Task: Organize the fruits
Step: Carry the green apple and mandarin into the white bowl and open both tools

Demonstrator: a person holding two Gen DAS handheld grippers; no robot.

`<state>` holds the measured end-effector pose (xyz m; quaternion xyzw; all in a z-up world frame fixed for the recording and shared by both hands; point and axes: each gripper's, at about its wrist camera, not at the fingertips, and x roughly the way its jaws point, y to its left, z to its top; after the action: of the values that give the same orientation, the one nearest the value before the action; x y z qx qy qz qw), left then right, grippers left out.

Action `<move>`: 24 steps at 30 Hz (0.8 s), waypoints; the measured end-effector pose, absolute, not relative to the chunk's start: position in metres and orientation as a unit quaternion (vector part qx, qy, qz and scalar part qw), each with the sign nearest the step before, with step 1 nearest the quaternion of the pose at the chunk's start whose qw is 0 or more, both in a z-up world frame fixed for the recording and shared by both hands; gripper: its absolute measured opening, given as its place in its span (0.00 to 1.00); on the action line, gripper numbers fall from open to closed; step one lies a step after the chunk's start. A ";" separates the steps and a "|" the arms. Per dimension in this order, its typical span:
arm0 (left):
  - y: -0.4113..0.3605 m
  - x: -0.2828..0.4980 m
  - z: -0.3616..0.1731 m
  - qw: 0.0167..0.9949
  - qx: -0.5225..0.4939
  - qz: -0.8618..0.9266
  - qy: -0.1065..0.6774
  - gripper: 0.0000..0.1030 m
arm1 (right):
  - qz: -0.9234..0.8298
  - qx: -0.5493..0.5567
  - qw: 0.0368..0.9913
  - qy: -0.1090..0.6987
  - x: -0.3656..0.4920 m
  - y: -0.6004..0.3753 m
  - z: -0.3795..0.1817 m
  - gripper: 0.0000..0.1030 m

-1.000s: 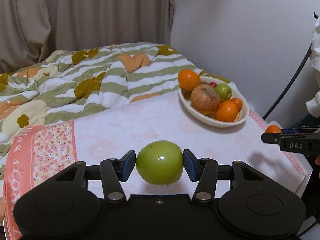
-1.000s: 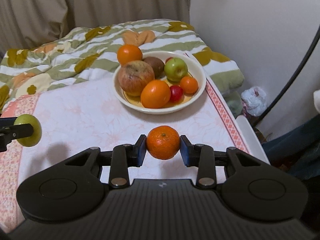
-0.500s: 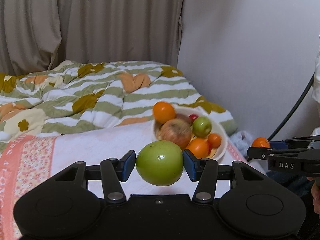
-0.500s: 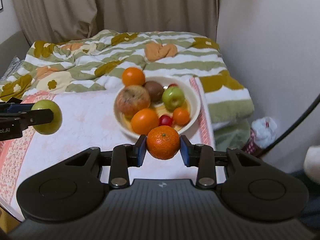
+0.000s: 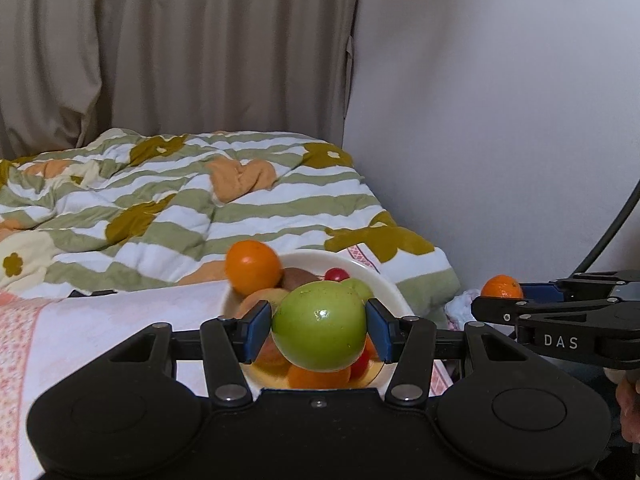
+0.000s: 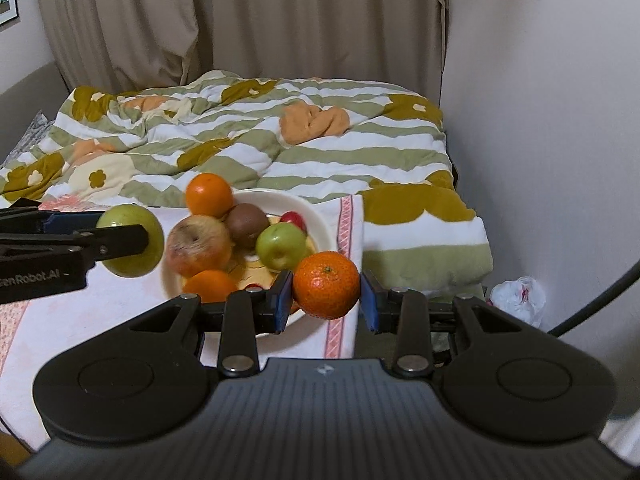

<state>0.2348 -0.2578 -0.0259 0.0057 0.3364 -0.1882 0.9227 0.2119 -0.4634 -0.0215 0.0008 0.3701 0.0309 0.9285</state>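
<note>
Two fruits are up in the air, one in each gripper. On the left, the left gripper [image 5: 320, 326] is squeezed tight on a big green apple [image 5: 320, 326], with a blue pad pressing each side. It hangs over the near left part of the white bowl [image 6: 320, 220], which sits on a table with a pink flowery cloth [image 6: 120, 304].

The bowl is already quite full. I can see an orange [image 6: 209, 195] at the back, a reddish apple [image 6: 198, 246], a brown kiwi [image 6: 247, 225], a small green apple [image 6: 281, 246], another orange [image 6: 208, 286] in front and a little red fruit [image 6: 294, 218].

Further right, the right gripper [image 6: 326, 296] is clamped on a mandarin [image 6: 326, 290], close to the bowl's near right edge.

I think the good way is to go one at a time. Bring the big apple down low over a gap, then let go softly, so it does not roll out. The mandarin is small, so it can tuck into a little space after. Dropping from high up could bump other fruits off the pile.
</note>
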 end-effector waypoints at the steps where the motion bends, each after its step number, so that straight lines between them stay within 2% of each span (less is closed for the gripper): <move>1: -0.262 0.240 -0.028 0.922 0.009 -0.189 0.338 0.54 | 0.030 0.004 0.928 0.372 0.216 -0.466 -0.023 0.49; 13: -0.310 0.278 -0.067 0.904 0.079 -0.217 0.360 0.54 | 0.010 0.042 0.919 0.393 0.247 -0.492 -0.049 0.49; 22: -0.319 0.286 -0.082 0.895 0.110 -0.226 0.368 0.56 | -0.013 0.056 0.914 0.401 0.255 -0.500 -0.061 0.49; 23: -0.319 0.286 -0.081 0.896 0.108 -0.226 0.366 0.70 | -0.015 0.056 0.914 0.401 0.256 -0.500 -0.061 0.49; 24: -0.317 0.286 -0.079 0.898 0.103 -0.226 0.364 0.90 | -0.017 0.056 0.914 0.401 0.256 -0.501 -0.061 0.49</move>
<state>0.2861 -0.3171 -0.0792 0.1030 0.3638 -0.2258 0.8978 0.2560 -0.5008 -0.0613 0.0564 0.4013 -0.0167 0.9141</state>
